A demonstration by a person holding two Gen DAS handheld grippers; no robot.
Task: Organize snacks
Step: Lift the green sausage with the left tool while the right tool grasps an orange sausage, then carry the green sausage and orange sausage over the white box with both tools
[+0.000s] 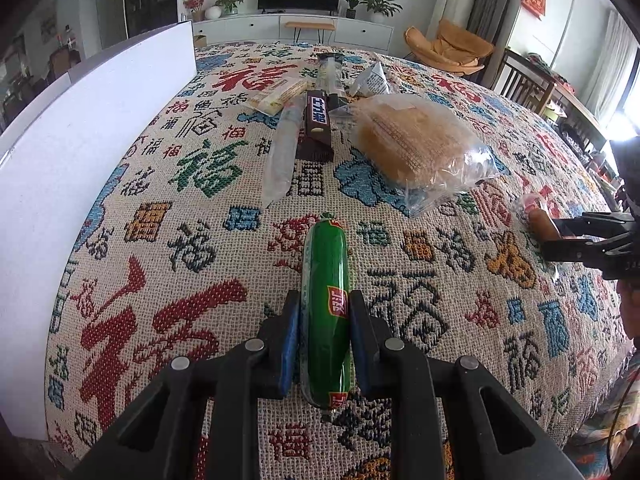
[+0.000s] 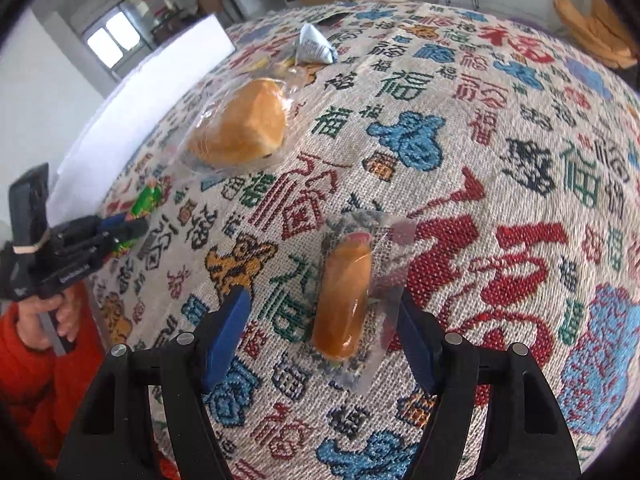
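A green-wrapped sausage [image 1: 326,256] lies lengthwise on the patterned tablecloth [image 1: 160,264], and my left gripper [image 1: 324,300] is shut on it, both blue pads pressed against its sides. In the right wrist view the same sausage [image 2: 146,200] pokes out of the left gripper [image 2: 132,228] at the far left. My right gripper [image 2: 322,296] is open and straddles an orange sausage in clear wrap [image 2: 344,292] lying on the cloth; the pads stand clear of the sausage itself. From the left wrist view, the right gripper [image 1: 560,240] and the orange sausage [image 1: 542,222] sit at the right edge.
A bagged bread roll [image 1: 412,140] [image 2: 240,124] lies mid-table. Behind it are a brown chocolate bar [image 1: 316,116], a long clear packet [image 1: 284,148], a yellow cracker packet [image 1: 276,96] and a silver triangular pouch [image 1: 370,80] [image 2: 314,46]. A white board [image 1: 80,152] borders the left side.
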